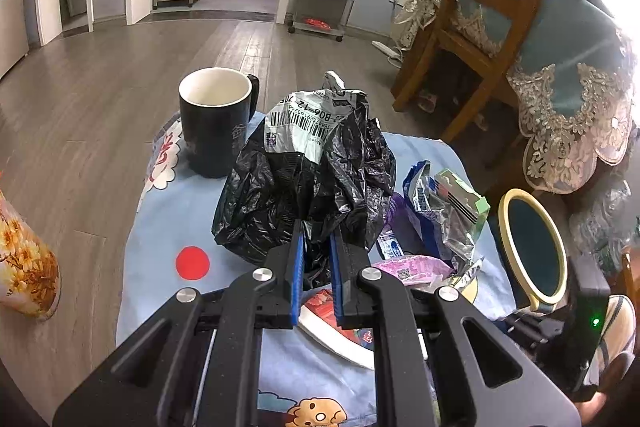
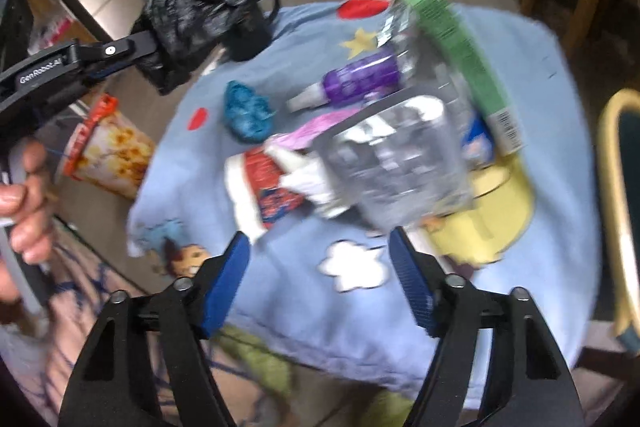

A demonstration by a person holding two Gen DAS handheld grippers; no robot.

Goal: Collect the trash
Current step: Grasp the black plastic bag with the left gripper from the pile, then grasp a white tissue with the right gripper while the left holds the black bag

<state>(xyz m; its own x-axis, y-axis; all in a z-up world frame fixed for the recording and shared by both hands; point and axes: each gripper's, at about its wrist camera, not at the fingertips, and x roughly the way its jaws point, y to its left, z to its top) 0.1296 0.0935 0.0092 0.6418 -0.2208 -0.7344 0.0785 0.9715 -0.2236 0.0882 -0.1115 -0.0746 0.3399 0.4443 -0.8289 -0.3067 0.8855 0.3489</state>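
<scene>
The left tool is clamped on a crumpled black plastic bag, which hangs lifted above the tabletop at its far-left side, beside a dark mug. The right tool stands with its pads apart and nothing between them. Directly ahead of it lies the loose trash: a crumpled silver foil wrapper closest, flanked by a red-and-white packet to its left. Farther back are a pink wrapper, a purple tube lying with its nozzle to the left, and a green carton running from far to near. The right tool is judged the nearer one to this heap, the foil wrapper being its likeliest target.

The right wrist view, though blurred, shows a blue crumpled scrap that the bag hides in the left wrist view. The left wrist view alone resolves the barcode label on the bag.
</scene>
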